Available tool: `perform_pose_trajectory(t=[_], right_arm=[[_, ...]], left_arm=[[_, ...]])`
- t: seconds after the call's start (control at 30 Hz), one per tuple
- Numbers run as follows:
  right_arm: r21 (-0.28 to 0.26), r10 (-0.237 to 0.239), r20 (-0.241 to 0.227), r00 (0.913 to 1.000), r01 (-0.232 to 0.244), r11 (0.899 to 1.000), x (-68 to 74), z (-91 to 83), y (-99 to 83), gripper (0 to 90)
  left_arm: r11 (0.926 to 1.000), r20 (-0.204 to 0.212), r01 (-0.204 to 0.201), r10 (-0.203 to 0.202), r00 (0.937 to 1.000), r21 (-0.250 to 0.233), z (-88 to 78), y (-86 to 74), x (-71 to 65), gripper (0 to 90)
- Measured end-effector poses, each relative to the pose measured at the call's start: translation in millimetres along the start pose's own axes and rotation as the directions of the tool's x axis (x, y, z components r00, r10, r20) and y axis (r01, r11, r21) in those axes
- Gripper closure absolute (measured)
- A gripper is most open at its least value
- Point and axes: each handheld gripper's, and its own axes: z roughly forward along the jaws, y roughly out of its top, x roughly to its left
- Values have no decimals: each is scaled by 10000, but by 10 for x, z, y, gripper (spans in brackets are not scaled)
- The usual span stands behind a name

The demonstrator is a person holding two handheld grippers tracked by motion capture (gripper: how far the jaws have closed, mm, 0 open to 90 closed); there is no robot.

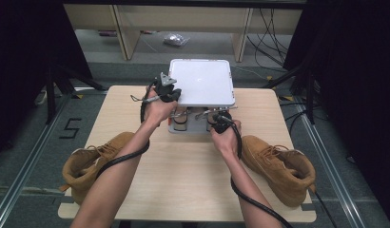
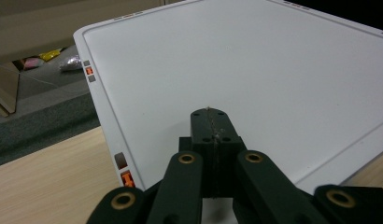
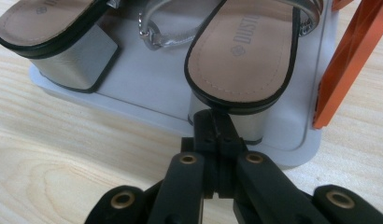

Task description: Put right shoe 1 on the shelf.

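- So, your left gripper (image 1: 170,93) rests on the near-left corner of the white lid (image 1: 202,81), its jaws clenched together with nothing between them; in the left gripper view (image 2: 212,122) the lid spreads out ahead of and under the tips.
- Your right gripper (image 1: 220,121) is likewise clenched and empty, tips just short of the heel of the nearer sandal (image 3: 248,51).
- Judging by this, the box is opened and both sandals sit on the grey tray (image 3: 147,93); closing the lid or lifting a sandal out is still to do.
- The right gripper view shows the sandal insoles, a strap and an orange hinge arm (image 3: 348,60); the high view instead shows two tan boots (image 1: 278,166) beside your forearms.
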Motion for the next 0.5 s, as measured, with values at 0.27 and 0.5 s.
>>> perform_pose_trajectory(t=[0.27, 0.5], right_arm=[[-130, 37, 64, 10000, -36, 9999, 10, 14, -5, 900], [-359, -46, 62, 10000, 48, 9993, 32, 39, -32, 873]], left_arm=[[10000, -18, 49, -49, 10000, 21, 1, 2, -5, 896], [9999, -15, 114, -114, 9999, -59, 5, 1, -13, 896]])
